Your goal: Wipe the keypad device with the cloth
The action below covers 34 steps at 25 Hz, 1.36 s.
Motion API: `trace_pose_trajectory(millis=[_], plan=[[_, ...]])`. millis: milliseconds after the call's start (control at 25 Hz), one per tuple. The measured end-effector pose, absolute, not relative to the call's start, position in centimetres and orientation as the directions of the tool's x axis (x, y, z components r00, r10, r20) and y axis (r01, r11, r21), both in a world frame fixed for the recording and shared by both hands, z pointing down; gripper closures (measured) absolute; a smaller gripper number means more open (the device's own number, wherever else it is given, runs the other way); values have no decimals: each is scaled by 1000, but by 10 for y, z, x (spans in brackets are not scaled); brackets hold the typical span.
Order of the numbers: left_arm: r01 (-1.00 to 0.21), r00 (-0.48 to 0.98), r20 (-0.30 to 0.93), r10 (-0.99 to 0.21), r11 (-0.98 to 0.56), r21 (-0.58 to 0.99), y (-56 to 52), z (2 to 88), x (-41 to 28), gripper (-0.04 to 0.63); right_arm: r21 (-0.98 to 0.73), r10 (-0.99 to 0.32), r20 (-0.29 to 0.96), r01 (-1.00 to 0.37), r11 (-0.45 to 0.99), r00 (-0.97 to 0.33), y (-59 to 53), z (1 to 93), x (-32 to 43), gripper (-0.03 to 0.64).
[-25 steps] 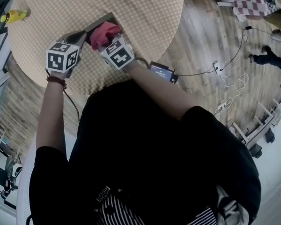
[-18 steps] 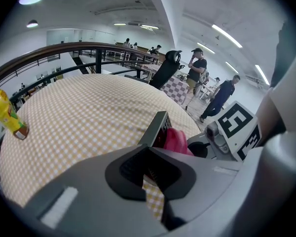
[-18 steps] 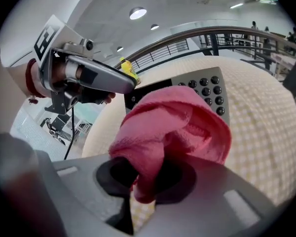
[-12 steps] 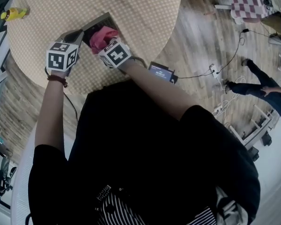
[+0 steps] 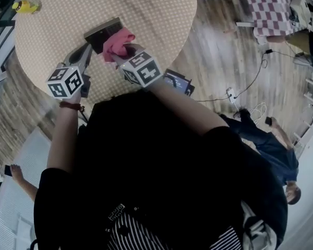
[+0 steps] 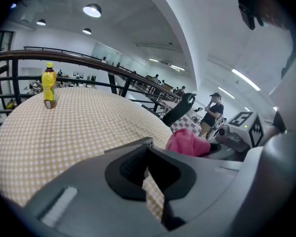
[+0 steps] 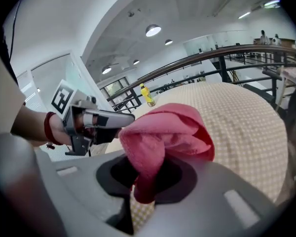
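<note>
The keypad device (image 5: 100, 33), a flat dark slab, lies near the front edge of the round checked table (image 5: 156, 14). A pink cloth (image 5: 118, 40) is bunched over its right part, and my right gripper (image 5: 124, 49) is shut on it. In the right gripper view the cloth (image 7: 167, 132) bulges out of the jaws of the right gripper (image 7: 148, 181). My left gripper (image 5: 86, 47) reaches the device's near left edge. In the left gripper view the left gripper (image 6: 148, 154) looks closed at the device's corner (image 6: 138, 144), beside the cloth (image 6: 187, 143).
A yellow bottle (image 5: 26, 6) stands at the table's far left edge, also in view as the bottle (image 6: 49, 86). Beside the table a small screen unit (image 5: 177, 81), cables (image 5: 245, 90) and a person (image 5: 271, 139) are on the wooden floor. A railing (image 6: 89, 63) runs behind.
My right gripper and the cloth have shifted slightly across the device. The left gripper's marker cube sits lower and nearer to me. A person has walked closer on the floor at right.
</note>
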<state>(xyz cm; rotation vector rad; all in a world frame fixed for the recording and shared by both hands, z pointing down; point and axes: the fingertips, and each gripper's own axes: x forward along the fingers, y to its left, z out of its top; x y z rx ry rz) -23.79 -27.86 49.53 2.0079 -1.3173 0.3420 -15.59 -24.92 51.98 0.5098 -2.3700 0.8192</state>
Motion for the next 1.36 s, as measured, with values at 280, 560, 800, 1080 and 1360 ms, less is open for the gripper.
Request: trace_pose_trajectory(millis=[280, 560, 800, 1080, 1360], plan=[[-873, 423, 481, -768, -204, 442, -204, 457, -233, 606, -418, -163, 564, -450, 789, -810, -218, 472, -160, 545], [-912, 306, 332, -892, -175, 370, -221, 351, -183, 606, -408, -189, 390, -353, 842, -901, -245, 361, -116, 546], [-915, 327, 299, -897, -221, 337, -203, 335, -179, 606, -367, -168, 317, -284, 885, -933, -235, 325, -134, 546], [-916, 277, 299, -913, -157, 368, -215, 298, -206, 606, -379, -151, 295, -260, 888, -944, -249, 286, -143, 546], [-914, 304, 229, -925, -215, 345, -120, 334, -188, 606, -327, -159, 311, -263, 908, -937, -152, 337, -137, 546]])
